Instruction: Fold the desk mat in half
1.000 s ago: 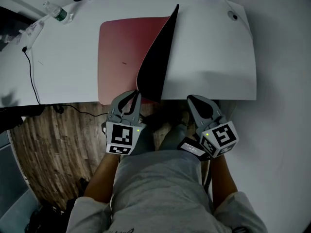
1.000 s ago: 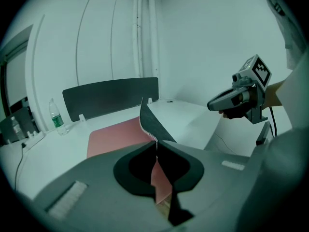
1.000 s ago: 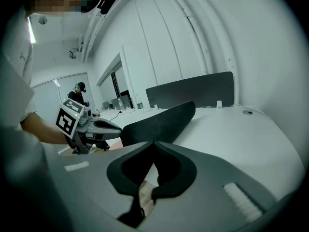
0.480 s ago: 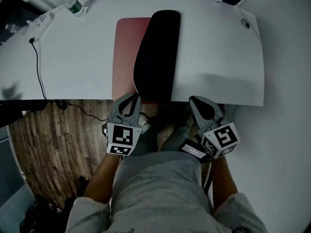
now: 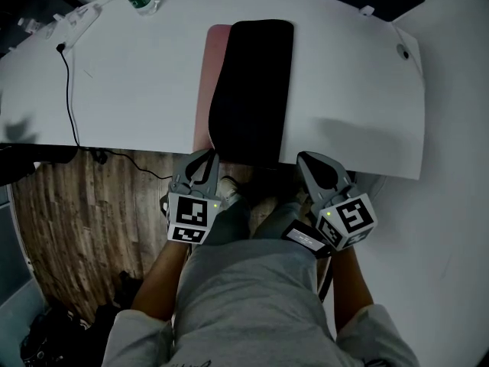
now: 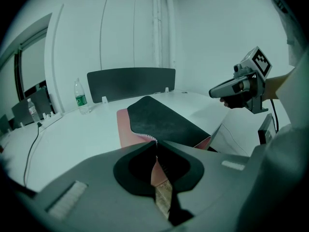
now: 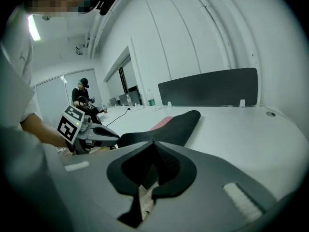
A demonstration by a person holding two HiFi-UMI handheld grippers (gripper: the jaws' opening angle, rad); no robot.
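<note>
Head view shows the desk mat (image 5: 252, 90) folded further over.

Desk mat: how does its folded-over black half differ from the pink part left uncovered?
Colour: the black half is dark, the pink part reddish.
Position: the black half lies on top, the pink part under it on the desk.
Visible area: the black half is broad, the pink part only a narrow strip at its left.
Both lie flat.

Desk mat (image 5: 252, 90) — black underside over pink
</note>
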